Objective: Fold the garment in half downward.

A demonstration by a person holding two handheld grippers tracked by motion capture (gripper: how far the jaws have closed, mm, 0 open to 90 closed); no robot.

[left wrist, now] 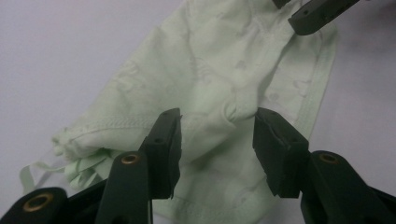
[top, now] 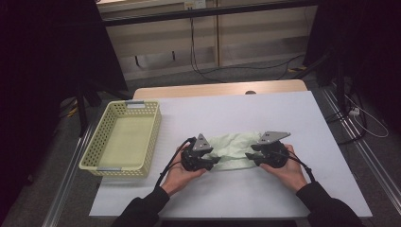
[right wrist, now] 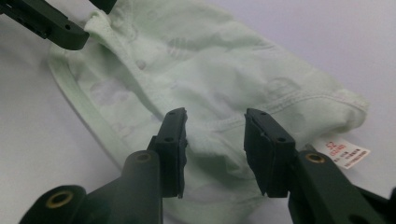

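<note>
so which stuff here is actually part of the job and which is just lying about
In the job:
- pale green garment
- left gripper, jaws open over the cloth
- right gripper, jaws open over the cloth

Lying about:
- yellow basket, nothing visible inside
- cables on the floor

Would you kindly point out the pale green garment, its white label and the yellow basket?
Pale green cotton garment (top: 232, 147): high view, middle.
White printed label (right wrist: 346, 152): right gripper view, centre.
Yellow perforated plastic basket (top: 97, 146): high view, left wall.
</note>
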